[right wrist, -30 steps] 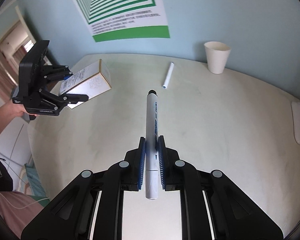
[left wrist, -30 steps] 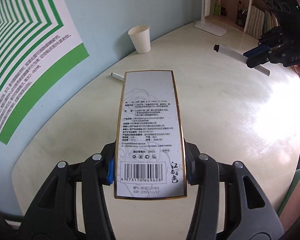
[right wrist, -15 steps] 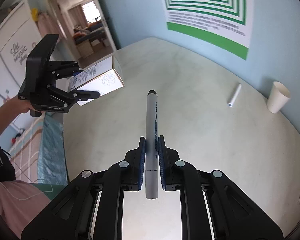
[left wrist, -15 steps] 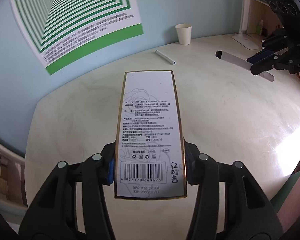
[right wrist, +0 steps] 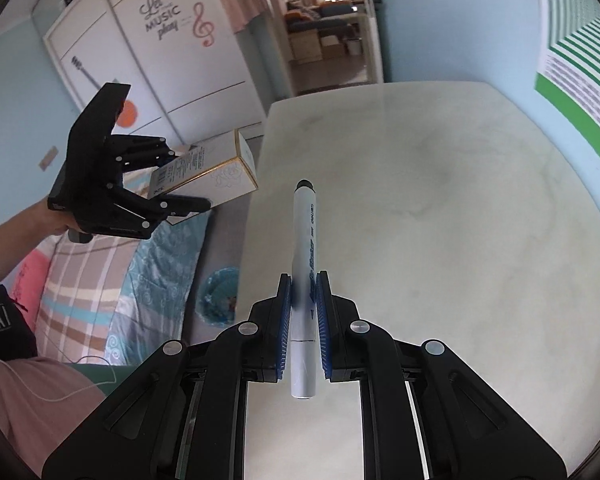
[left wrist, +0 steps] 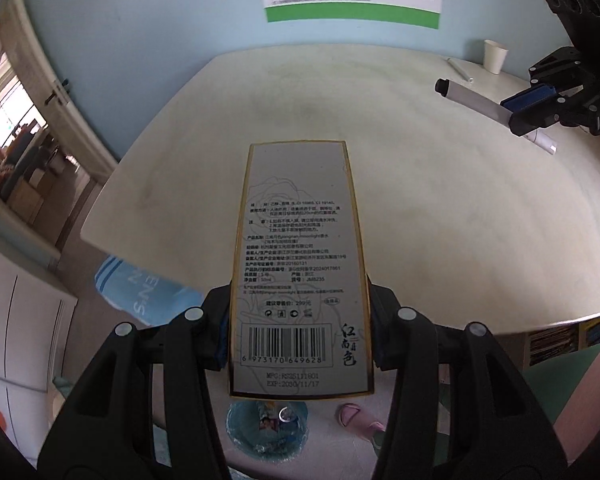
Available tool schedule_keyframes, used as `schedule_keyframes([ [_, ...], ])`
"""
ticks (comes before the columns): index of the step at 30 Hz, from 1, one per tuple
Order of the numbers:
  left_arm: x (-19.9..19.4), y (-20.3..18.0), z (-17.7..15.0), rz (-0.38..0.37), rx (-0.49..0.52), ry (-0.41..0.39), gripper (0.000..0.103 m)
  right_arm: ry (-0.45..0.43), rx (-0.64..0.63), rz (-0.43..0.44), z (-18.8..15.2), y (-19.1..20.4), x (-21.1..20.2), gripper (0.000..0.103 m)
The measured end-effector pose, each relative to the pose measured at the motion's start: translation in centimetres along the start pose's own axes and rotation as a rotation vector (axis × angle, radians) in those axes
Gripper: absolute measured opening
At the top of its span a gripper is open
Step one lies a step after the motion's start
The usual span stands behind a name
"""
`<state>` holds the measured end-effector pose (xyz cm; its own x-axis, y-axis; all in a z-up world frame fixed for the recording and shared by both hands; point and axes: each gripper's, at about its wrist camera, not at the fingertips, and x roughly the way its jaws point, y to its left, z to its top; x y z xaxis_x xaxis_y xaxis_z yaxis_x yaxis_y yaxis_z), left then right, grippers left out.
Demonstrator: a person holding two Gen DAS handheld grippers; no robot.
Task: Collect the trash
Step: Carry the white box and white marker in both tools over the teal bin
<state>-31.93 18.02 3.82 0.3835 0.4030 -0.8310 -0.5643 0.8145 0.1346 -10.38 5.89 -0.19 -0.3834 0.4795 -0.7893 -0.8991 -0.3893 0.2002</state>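
My left gripper (left wrist: 298,320) is shut on a white gold-edged carton (left wrist: 298,248) with a barcode and holds it past the table's left edge, above a blue-lined trash bin (left wrist: 266,430) on the floor. The carton (right wrist: 216,174) and left gripper (right wrist: 172,184) also show in the right wrist view, with the bin (right wrist: 220,294) below. My right gripper (right wrist: 303,300) is shut on a white marker (right wrist: 305,264) and holds it above the cream table (right wrist: 440,200) near that edge. The marker (left wrist: 484,102) also shows in the left wrist view.
A paper cup (left wrist: 495,56) and a white pen (left wrist: 459,69) lie at the table's far side by the blue wall. A bed with a patterned quilt (right wrist: 140,276) stands left of the table. A pink slipper (left wrist: 354,416) lies on the floor near the bin.
Both grippers have swung left with their loads. The carton now hangs past the table's edge over the bin, and the marker has come close to that edge.
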Motion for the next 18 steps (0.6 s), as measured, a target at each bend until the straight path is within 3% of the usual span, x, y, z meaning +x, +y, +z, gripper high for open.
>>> schedule_keyframes([
  [10, -2.2, 11.9, -12.2, 0.079, -0.202, 0.108, 0.047, 0.108, -0.138, 0.19, 8.6, 10.2, 13.8, 0.014],
  [18, 0.6, 17.8, -21.3, 0.057, -0.335, 0.213, 0.047, 0.232, -0.196, 0.282, 10.9, 17.4, 24.8, 0.014],
])
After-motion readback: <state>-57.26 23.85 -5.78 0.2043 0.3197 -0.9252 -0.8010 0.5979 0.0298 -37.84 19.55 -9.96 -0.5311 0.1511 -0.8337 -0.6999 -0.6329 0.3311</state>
